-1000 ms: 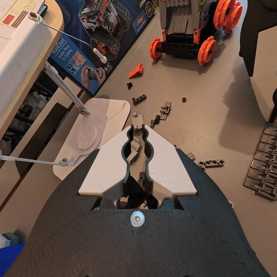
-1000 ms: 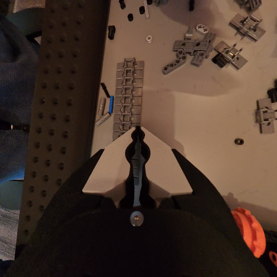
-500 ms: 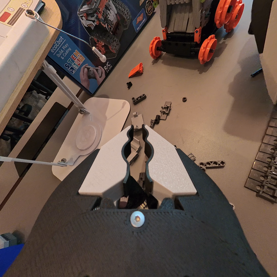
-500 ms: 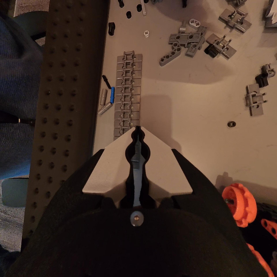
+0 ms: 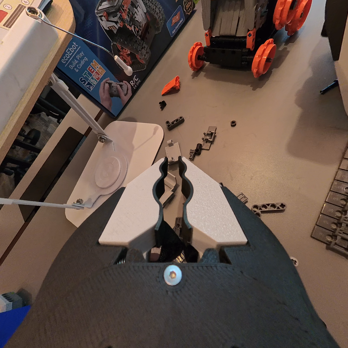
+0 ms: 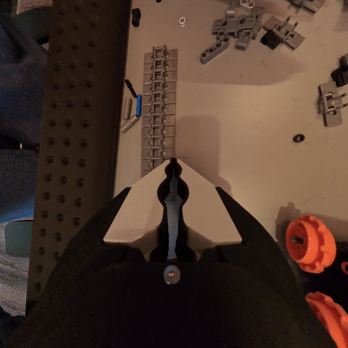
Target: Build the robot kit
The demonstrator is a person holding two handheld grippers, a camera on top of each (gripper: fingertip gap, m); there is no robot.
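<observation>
Between your left tongs [image 5: 172, 160]: narrow gap, nothing gripped, grey track link [image 5: 172, 151] on counter [image 5: 244, 169] just past tips, long axis along fingers. Your right tongs [image 6: 174, 160]: closed, tips meeting, empty, over near end of grey track strip [image 6: 160, 105], running straight ahead. Farther off, orange-wheeled vehicle [image 5: 235, 47].

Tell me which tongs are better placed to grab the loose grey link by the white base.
Left. The left tongs are open with the link right at their tips; the right tongs are shut over the track strip.
</observation>
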